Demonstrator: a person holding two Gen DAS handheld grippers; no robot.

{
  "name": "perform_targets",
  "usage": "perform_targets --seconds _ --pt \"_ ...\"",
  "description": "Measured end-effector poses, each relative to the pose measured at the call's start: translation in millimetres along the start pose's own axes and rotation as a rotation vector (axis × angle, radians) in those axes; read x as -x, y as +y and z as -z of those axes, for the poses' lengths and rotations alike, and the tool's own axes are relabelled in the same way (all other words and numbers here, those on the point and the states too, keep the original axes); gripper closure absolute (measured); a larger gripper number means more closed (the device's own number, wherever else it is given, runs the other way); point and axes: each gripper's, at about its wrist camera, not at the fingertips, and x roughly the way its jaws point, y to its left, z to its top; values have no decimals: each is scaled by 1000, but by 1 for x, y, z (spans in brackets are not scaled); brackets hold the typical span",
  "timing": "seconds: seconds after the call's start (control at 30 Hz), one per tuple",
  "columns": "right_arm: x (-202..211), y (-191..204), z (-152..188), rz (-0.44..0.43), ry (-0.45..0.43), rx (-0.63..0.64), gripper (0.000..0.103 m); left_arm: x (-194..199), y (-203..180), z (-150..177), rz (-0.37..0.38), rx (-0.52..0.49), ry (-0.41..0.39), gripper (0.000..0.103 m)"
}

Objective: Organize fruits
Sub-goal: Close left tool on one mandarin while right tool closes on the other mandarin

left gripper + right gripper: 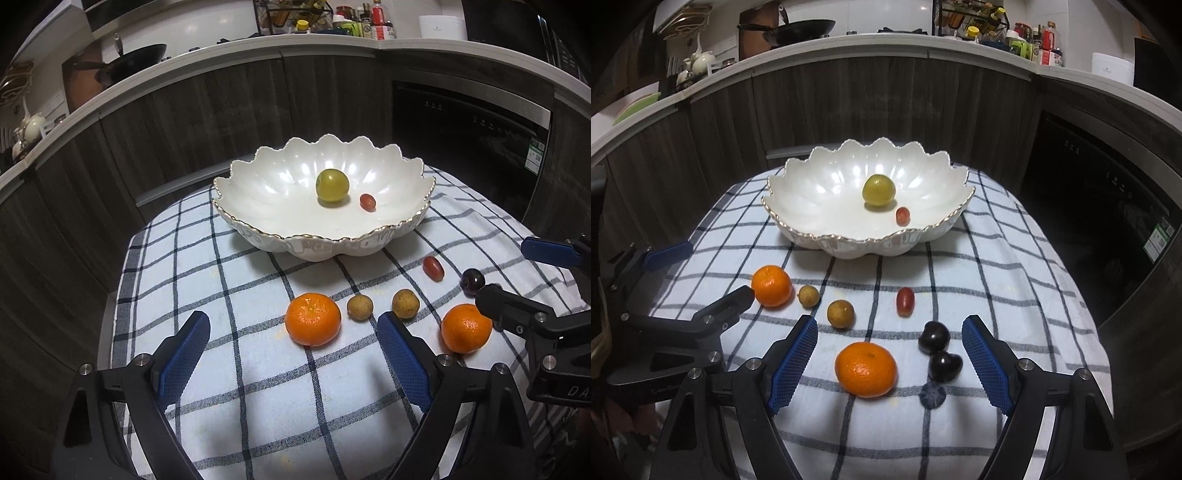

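White scalloped bowl (798, 218) is sitting at 12 o'clock on the checked cloth (997, 280) covering the desk; it is already holding a green fruit (878, 190) and a small red one (902, 216). We are judging the step in hand as picking up the next loose fruit.

The right tongs (889, 363) are standing open, gripping nothing, with the nearer mandarin (866, 368) and two dark fruits (940, 350) lying between the pads. The left tongs (293, 356) are also open and empty; the second mandarin (313, 324) is lying just ahead of them at 12 o'clock.

Loose at mid-cloth: two brown round fruits (827, 304) and a red grape (905, 301).

To do this well, we are advising centring the right pads on the mandarin alone, shifting toward 9 o'clock to keep clear of the dark fruits, then closing gently.
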Motion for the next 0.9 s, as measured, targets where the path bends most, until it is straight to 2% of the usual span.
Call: perform_targets --seconds 0.27,0.9 --pt "-14 4 6 -5 54 -13 22 -11 2 2 21 -26 7 10" --pt "-31 11 13 4 99 -44 22 -36 2 -4 111 -142 29 16"
